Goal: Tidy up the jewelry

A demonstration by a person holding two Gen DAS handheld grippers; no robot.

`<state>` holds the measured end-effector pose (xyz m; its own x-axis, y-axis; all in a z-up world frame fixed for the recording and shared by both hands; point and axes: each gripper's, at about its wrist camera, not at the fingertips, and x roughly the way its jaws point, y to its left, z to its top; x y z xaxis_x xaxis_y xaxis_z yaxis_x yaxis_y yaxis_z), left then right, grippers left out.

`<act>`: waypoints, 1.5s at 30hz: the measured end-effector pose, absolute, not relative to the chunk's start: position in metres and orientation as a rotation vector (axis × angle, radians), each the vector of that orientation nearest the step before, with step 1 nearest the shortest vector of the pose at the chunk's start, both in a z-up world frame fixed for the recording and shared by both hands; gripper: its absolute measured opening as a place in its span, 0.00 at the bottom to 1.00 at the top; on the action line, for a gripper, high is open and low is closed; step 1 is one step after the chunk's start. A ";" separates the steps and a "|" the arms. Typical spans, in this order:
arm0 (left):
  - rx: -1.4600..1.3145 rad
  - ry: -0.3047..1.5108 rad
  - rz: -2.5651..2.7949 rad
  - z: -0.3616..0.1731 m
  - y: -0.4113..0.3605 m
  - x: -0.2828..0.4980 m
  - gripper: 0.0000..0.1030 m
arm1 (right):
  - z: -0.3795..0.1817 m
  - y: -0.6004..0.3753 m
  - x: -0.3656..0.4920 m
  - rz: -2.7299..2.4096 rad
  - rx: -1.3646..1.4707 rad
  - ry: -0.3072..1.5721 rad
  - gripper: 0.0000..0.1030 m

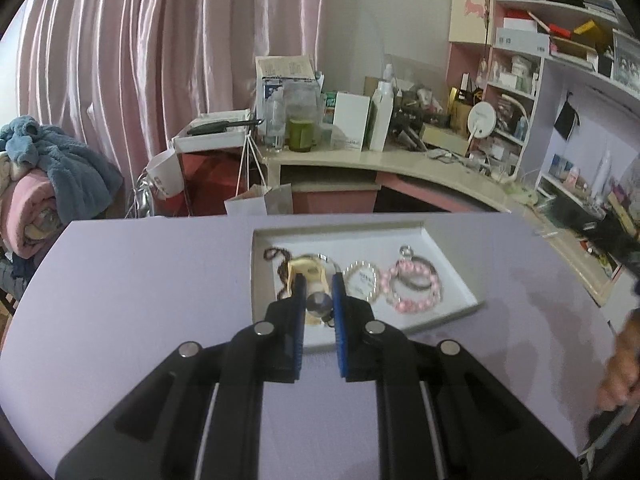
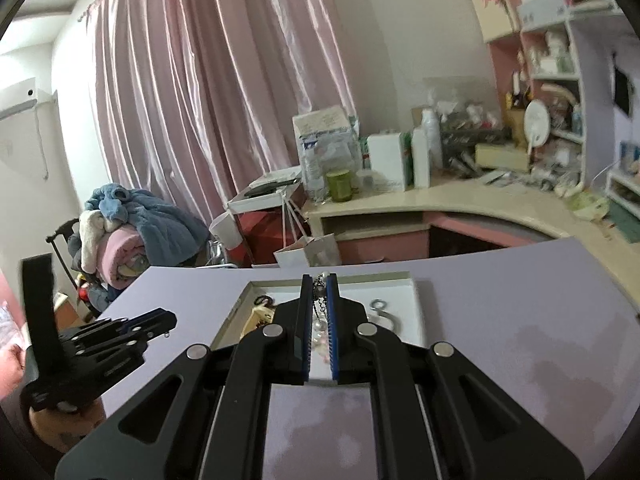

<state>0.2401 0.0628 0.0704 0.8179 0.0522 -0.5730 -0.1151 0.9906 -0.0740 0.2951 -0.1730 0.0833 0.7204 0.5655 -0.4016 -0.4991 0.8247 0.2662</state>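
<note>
I see the smooth lilac table (image 1: 132,280) across the lower frame, with the shallow white tray (image 1: 448,268) at centre holding the pink bead bracelet (image 1: 416,284). My left gripper (image 1: 316,300), angled down over the tray's near edge, clamps a round silvery bead (image 1: 319,303), its chain hard to make out. My right gripper (image 2: 319,320) is clenched on a pearl chain (image 2: 320,322), blurred between its ridged blue pads.
</note>
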 end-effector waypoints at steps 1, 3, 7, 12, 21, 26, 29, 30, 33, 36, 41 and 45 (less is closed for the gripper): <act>-0.112 0.605 0.087 0.072 0.065 0.245 0.13 | 0.078 -0.167 0.305 0.600 0.153 0.512 0.07; -0.118 0.607 0.082 0.072 0.069 0.254 0.13 | 0.066 -0.156 0.321 0.608 0.163 0.552 0.07; -0.129 0.622 0.061 0.067 0.074 0.274 0.13 | 0.033 -0.135 0.356 0.592 0.167 0.639 0.07; -0.131 0.630 0.039 0.060 0.073 0.294 0.13 | 0.016 -0.127 0.372 0.593 0.176 0.681 0.07; -0.143 0.652 -0.007 0.042 0.061 0.318 0.13 | 0.016 -0.148 0.367 0.559 0.157 0.647 0.51; -0.160 0.692 -0.056 0.022 0.043 0.341 0.13 | 0.018 -0.176 0.365 0.511 0.183 0.631 0.51; -0.162 0.716 -0.075 0.012 0.033 0.358 0.13 | 0.019 -0.193 0.367 0.486 0.207 0.630 0.54; -0.162 0.722 -0.080 0.010 0.031 0.363 0.13 | 0.019 -0.196 0.368 0.481 0.209 0.630 0.54; -0.164 0.726 -0.082 0.005 0.026 0.372 0.41 | 0.020 -0.203 0.368 0.469 0.213 0.624 0.55; -0.181 0.713 -0.091 0.005 0.028 0.369 0.59 | 0.021 -0.208 0.364 0.472 0.221 0.619 0.60; -0.149 0.672 -0.067 0.018 0.040 0.341 0.85 | 0.032 -0.206 0.348 0.477 0.188 0.562 0.85; -0.138 0.611 -0.028 0.030 0.055 0.301 0.98 | 0.042 -0.194 0.328 0.500 0.163 0.518 0.99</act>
<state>0.3013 0.0550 0.0302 0.8189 -0.0669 -0.5700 -0.0148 0.9904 -0.1376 0.3275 -0.1939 0.0424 0.7524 0.4962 -0.4332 -0.4157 0.8679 0.2719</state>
